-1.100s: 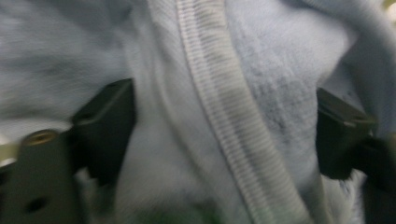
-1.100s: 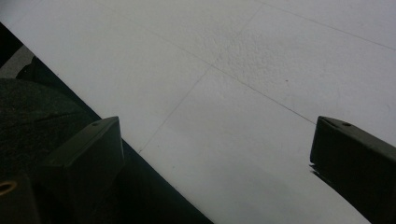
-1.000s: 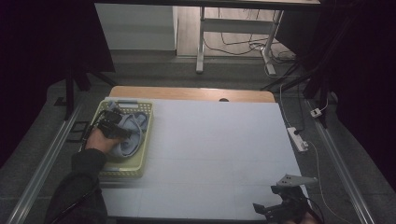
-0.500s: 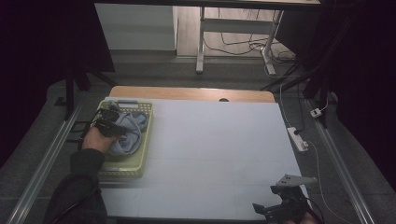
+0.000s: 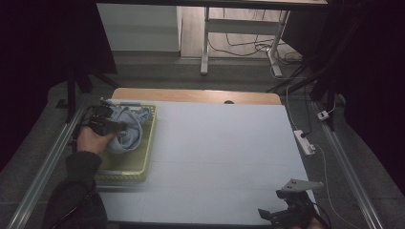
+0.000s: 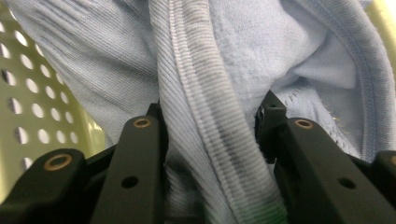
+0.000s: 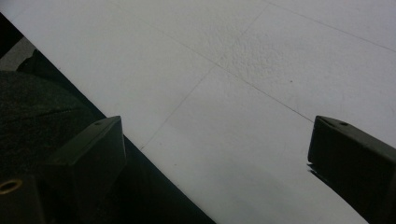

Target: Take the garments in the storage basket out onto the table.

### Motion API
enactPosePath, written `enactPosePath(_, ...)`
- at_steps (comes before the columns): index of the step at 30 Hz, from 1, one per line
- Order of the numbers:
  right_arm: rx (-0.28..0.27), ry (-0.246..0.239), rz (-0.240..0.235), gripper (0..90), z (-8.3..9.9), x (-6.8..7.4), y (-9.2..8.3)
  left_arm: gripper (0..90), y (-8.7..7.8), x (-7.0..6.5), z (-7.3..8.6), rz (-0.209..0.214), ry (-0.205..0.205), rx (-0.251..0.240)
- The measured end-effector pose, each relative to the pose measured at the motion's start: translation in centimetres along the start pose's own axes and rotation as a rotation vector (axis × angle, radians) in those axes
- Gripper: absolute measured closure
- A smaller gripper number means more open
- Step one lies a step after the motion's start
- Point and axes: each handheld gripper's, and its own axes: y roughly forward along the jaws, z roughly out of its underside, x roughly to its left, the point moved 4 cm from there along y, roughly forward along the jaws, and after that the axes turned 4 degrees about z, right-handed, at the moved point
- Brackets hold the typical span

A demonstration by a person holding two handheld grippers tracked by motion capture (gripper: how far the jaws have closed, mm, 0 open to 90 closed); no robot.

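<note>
A light blue ribbed cloth point(image 5: 132, 130) lies bunched in the far half of a yellow-green perforated basket point(image 5: 125, 168) at the table's left. My left gripper point(image 5: 113, 125) is down in the basket, held by a hand in a dark sleeve. In the left gripper view a thick ribbed fold of the cloth point(image 6: 205, 107) fills the gap of my left gripper point(image 6: 212, 121), and the jaws are shut on it. The basket wall point(image 6: 28, 93) shows at the left. My right gripper point(image 5: 276, 215) rests at the table's near right edge. There my right gripper point(image 7: 215, 140) stands open over bare tabletop.
The pale grey table point(image 5: 215, 143) stretches between the basket and the right gripper. A wooden strip point(image 5: 196, 95) runs along its far edge. A white power strip point(image 5: 304, 141) lies on the floor at the right. The table's near edge point(image 7: 154, 158) crosses the right gripper view.
My left gripper has shifted slightly toward the basket's far left, and the cloth has bunched up around it. The right gripper has stayed put.
</note>
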Motion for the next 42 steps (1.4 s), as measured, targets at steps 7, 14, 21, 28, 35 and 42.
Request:
enactPosePath(7,0.001,-0.007,-0.001,3.9,0.0,0.1,0.0,63.0,-1.5,-0.5,-0.3,0.003,0.018,-0.055)
enactPosePath(14,0.001,-0.011,-0.001,4.0,0.0,0.1,0.0,62.9,-3.5,-1.2,-0.6,0.02,0.036,-0.121)
enactPosePath(21,-0.002,-0.009,-0.002,4.0,0.0,0.1,0.0,62.7,-4.9,-1.8,-0.9,0.039,0.051,-0.169)
enactPosePath(28,-0.01,0.0,0.001,3.9,0.0,0.0,-0.1,62.6,-5.7,-2.7,-1.2,0.064,0.076,-0.2)
enactPosePath(35,-0.013,0.009,-0.007,3.9,0.0,0.0,-0.2,62.5,-6.2,-4.5,-1.8,0.1,0.12,-0.219)
enactPosePath(42,-0.015,0.01,-0.01,3.9,0.0,-0.1,-0.2,62.3,-6.5,-6.3,-2.3,0.141,0.158,-0.23)
